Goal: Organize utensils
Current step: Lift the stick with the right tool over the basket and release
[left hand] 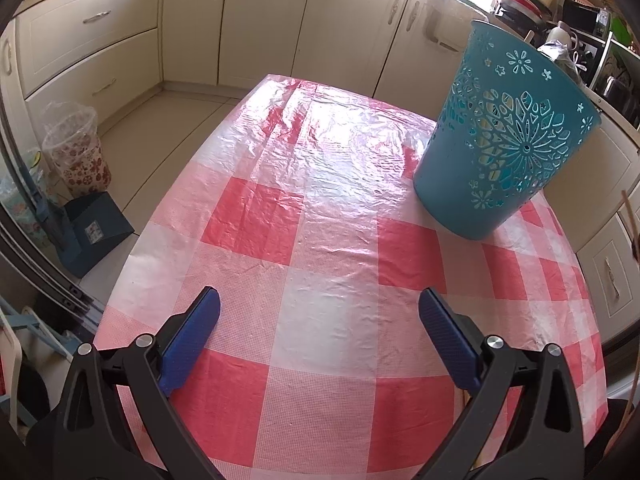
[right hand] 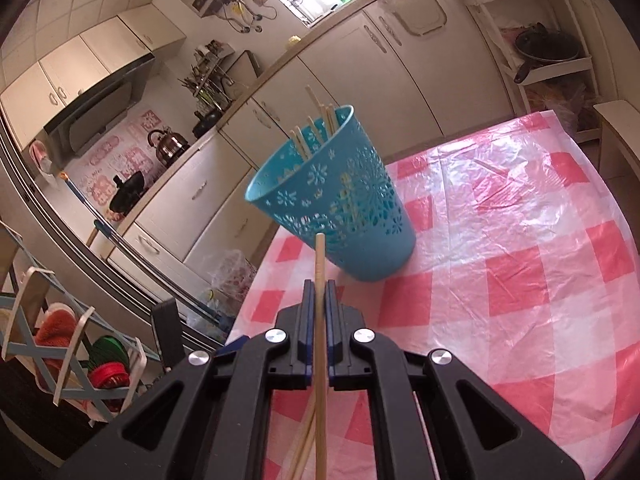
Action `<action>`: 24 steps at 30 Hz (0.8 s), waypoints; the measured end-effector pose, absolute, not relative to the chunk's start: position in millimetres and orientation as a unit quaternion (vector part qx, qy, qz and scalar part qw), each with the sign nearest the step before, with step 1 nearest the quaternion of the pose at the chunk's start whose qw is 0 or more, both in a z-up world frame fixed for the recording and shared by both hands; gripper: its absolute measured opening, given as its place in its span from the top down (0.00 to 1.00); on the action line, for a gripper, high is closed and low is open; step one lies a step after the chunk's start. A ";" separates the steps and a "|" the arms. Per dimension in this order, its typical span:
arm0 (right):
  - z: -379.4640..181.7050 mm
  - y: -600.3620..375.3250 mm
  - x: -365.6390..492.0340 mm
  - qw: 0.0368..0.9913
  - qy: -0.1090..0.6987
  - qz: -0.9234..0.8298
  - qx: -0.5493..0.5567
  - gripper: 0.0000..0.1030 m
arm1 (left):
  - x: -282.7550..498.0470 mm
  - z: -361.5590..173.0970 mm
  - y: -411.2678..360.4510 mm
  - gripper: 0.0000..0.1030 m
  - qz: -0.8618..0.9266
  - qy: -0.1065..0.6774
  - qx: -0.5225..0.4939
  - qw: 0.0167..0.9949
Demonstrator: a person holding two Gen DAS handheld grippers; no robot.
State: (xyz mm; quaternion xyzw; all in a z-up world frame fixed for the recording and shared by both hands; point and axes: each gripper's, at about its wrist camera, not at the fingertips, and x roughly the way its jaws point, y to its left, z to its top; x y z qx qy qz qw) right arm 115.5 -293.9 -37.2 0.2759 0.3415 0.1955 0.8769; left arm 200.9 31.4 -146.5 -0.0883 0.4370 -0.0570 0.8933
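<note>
A teal perforated plastic basket (right hand: pixel 340 196) stands on the red-and-white checked tablecloth (right hand: pixel 520 260), with several wooden chopsticks (right hand: pixel 318 120) sticking out of its mouth. My right gripper (right hand: pixel 319 286) is shut on a wooden chopstick (right hand: pixel 320 264), whose tip points up toward the basket's rim from the near side. More chopstick ends (right hand: pixel 304 440) show below the jaws. In the left wrist view the same basket (left hand: pixel 508 136) stands at the right, and my left gripper (left hand: pixel 320 304) hangs open over the cloth (left hand: pixel 328 208) with nothing between its fingers.
Cream kitchen cabinets (left hand: pixel 260 20) run behind the table. A lined waste bin (left hand: pixel 78 148) and a blue dustpan (left hand: pixel 96 232) sit on the floor at left. A kettle (right hand: pixel 170 146) and pans stand on the counter; a rack with scrubbers (right hand: pixel 80 344) is lower left.
</note>
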 end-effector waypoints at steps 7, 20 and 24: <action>31.8 -277.8 151.1 0.900 0.252 0.226 0.274 0.95 | 200.0 -146.3 30.7 0.08 -0.056 0.438 -0.084 0.893; 51.2 -250.9 264.0 0.954 0.170 0.078 0.235 0.94 | 199.8 -146.3 29.9 0.07 -0.060 0.437 -0.087 0.893; 38.5 -245.9 268.8 0.958 0.185 0.066 0.211 0.94 | 200.1 -146.7 29.5 0.07 -0.060 0.437 -0.087 0.893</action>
